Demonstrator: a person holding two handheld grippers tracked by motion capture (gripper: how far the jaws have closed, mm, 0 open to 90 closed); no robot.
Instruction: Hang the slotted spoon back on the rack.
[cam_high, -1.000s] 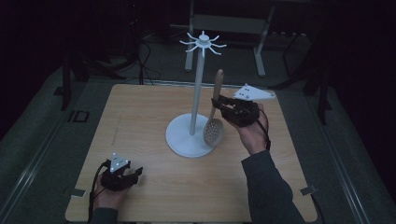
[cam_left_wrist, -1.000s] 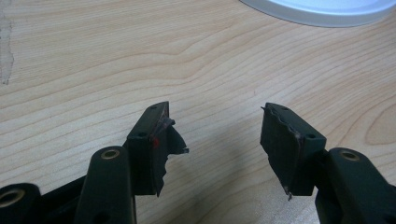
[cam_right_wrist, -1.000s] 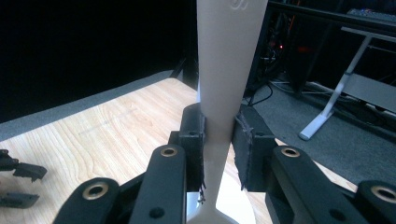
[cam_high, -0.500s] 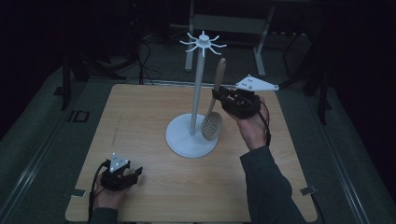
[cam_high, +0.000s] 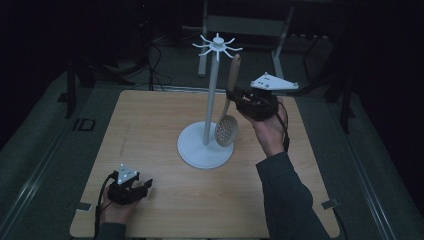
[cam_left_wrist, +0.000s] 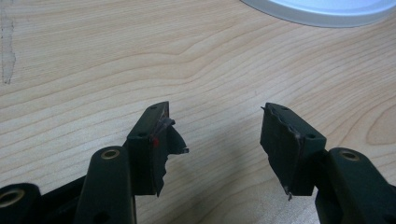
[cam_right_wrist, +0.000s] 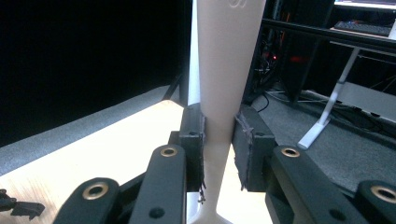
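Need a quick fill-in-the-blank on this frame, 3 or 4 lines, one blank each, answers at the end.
1. The right gripper is shut on the wooden handle of the ____.
2. The left gripper rests low on the table with its jaws ____.
3. The white stand has a round base and a ring of ____ at its top.
4. The slotted spoon hangs with its perforated bowl pointing ____.

Missing words: slotted spoon; open; hooks; down
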